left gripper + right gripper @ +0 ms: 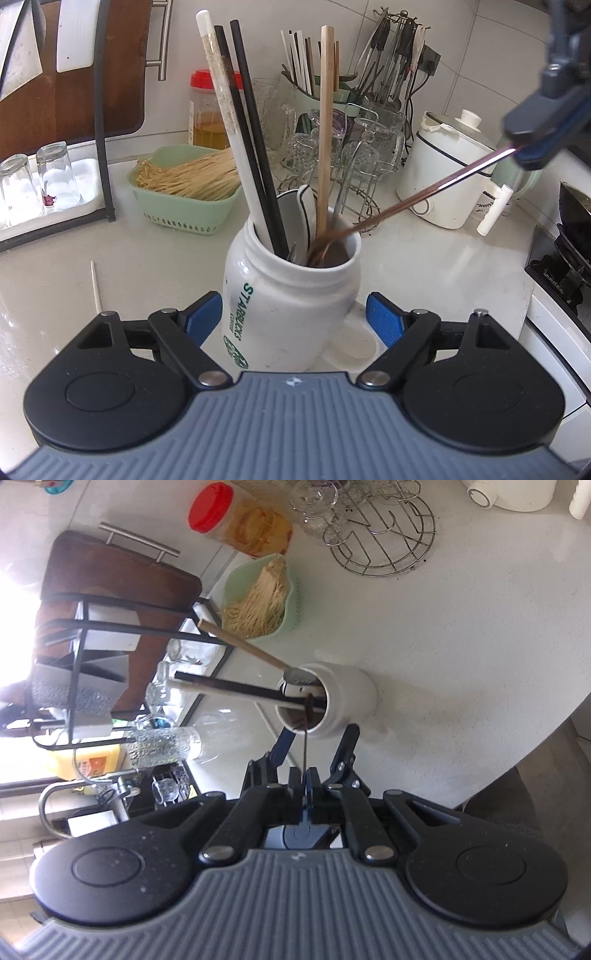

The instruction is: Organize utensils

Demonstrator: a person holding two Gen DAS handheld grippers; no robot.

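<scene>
White mug [291, 295] between spread left jaws; brown utensil [424, 195] pinched in right jaws, tip inside.

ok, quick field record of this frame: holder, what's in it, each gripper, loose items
holder: white Starbucks jar, upright on the counter
contents: black chopsticks, white chopstick, wooden stick, white spoon
right gripper: shut on brown utensil, lower end in the jar mouth
left gripper: open, jaws either side of the jar; left pad at the wall, right pad apart
loose: white stick on the counter left of the jar
nearby: green basket of thin sticks
</scene>
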